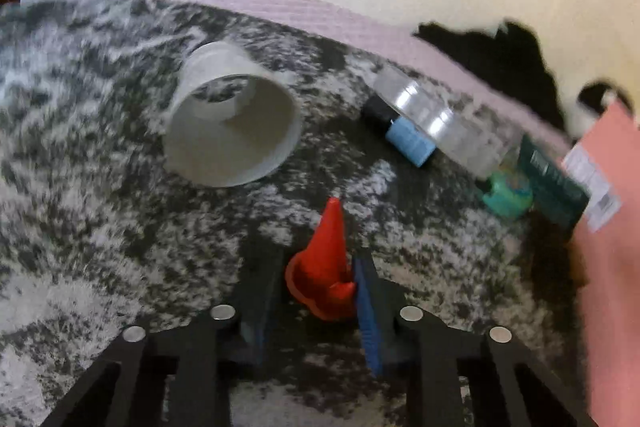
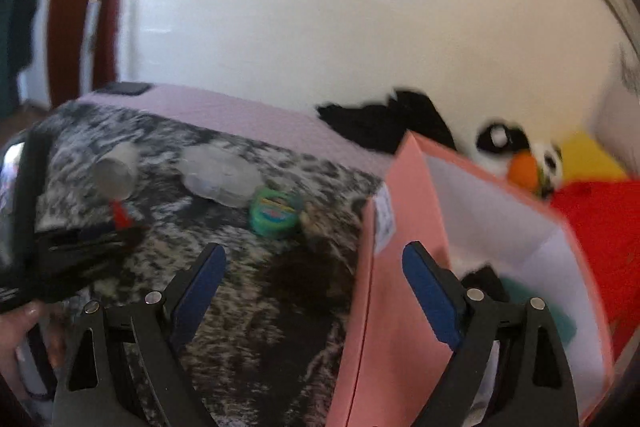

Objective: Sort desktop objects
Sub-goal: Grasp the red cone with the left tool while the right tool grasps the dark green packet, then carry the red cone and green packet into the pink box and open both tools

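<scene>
Your left gripper clamped on the red cone, paper cup at 11 o'clock, your right gripper wide open, holding nothing, pink bag at 2 o'clock

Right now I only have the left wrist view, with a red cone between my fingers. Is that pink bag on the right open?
Observer: Yes, the pink bag is open at the top, with a white lining.
Operator: Anything in it already?
Observer: A black item and a teal item sit low inside. They are too blurred to identify.
Operator: And my right gripper?
Observer: The right gripper is open and empty, one finger over the rug and the other by the bag's mouth.
</scene>
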Demonstrator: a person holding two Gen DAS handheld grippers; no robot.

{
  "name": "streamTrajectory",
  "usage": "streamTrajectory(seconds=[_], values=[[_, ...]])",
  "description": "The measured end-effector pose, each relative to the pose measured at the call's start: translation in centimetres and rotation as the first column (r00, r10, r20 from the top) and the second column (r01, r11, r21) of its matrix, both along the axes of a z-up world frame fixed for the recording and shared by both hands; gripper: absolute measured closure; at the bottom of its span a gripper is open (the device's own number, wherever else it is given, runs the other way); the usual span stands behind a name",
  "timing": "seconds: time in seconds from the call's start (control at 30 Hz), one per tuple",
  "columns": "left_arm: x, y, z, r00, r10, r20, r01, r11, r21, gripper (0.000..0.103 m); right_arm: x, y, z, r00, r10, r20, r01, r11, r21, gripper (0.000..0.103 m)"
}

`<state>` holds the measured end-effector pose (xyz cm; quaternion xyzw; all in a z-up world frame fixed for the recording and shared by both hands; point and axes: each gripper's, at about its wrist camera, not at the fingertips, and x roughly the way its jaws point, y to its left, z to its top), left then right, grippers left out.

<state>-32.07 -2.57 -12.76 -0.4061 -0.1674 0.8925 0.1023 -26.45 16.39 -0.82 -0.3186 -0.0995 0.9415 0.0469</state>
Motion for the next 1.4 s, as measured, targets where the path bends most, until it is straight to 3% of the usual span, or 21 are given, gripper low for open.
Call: streamTrajectory(seconds=[0.07, 0.17, 0.27, 0.33, 0.37, 0.5, 0.57, 0.73, 0.93, 1.07, 1.17, 1.4], values=[[0.3, -0.5, -0.1, 1.000, -0.006, -0.003, 0.006, 0.999, 0.035, 0.074, -0.3, 1.0, 0.2, 0.999, -0.035, 0.000, 0.035, 0.998, -0.044, 0.012], [0.6, -0.3, 0.1, 1.000, -0.019, -0.005, 0.019, 0.999, 0.029, 0.074, -0.7, 2.1, 0.4, 0.997, -0.076, 0.004, 0.076, 0.993, -0.094, 0.007], [0.8, -0.3, 0.3, 1.000, -0.028, -0.003, 0.028, 0.999, 0.026, 0.074, -2.7, -0.3, -2.3, 0.997, -0.011, 0.077, 0.009, 0.999, 0.032, 0.005], [1.0, -0.4, 0.3, 1.000, -0.029, 0.000, 0.029, 0.999, 0.028, 0.074, -3.8, 0.2, -2.4, 0.996, -0.014, 0.089, 0.016, 1.000, -0.023, 0.006], [1.0, -0.4, 0.3, 1.000, -0.030, 0.002, 0.030, 0.999, 0.030, 0.074, -4.4, 0.5, -2.5, 0.995, -0.016, 0.095, 0.021, 0.999, -0.050, 0.013], [0.8, -0.7, 0.2, 0.999, -0.032, 0.013, 0.032, 0.999, 0.041, 0.074, -6.7, 1.6, -2.7, 0.993, -0.020, 0.120, 0.039, 0.986, -0.159, 0.023], [0.8, -0.9, 0.5, 0.999, -0.027, 0.022, 0.026, 0.999, 0.036, 0.074, -7.8, 2.1, -2.9, 0.991, -0.021, 0.132, 0.049, 0.976, -0.213, 0.093], [1.7, -1.5, 2.9, 1.000, -0.013, -0.009, 0.013, 1.000, 0.024, 0.074, -10.0, 3.5, -2.8, 0.988, -0.015, 0.153, 0.067, 0.937, -0.343, 0.095], [5.3, -0.7, 9.2, 0.992, -0.028, -0.124, 0.030, 0.999, 0.013, 0.074, -1.1, 3.8, 4.5, 0.996, 0.081, -0.035, -0.088, 0.885, -0.457, 0.095], [10.3, 0.9, 15.5, 0.958, -0.068, -0.279, 0.062, 0.998, -0.029, 0.074, 4.9, 4.1, 9.3, 0.977, 0.131, -0.165, -0.199, 0.835, -0.513, 0.095], [14.1, 2.4, 19.6, 0.921, -0.093, -0.377, 0.086, 0.996, -0.036, 0.074, 9.0, 5.2, 13.8, 0.947, 0.136, -0.293, -0.275, 0.813, -0.512, 0.095], [22.4, 8.1, 27.4, 0.790, -0.204, -0.579, 0.191, 0.978, -0.083, 0.074, 18.0, 10.1, 21.0, 0.856, 0.066, -0.513, -0.365, 0.780, -0.509, 0.094]])
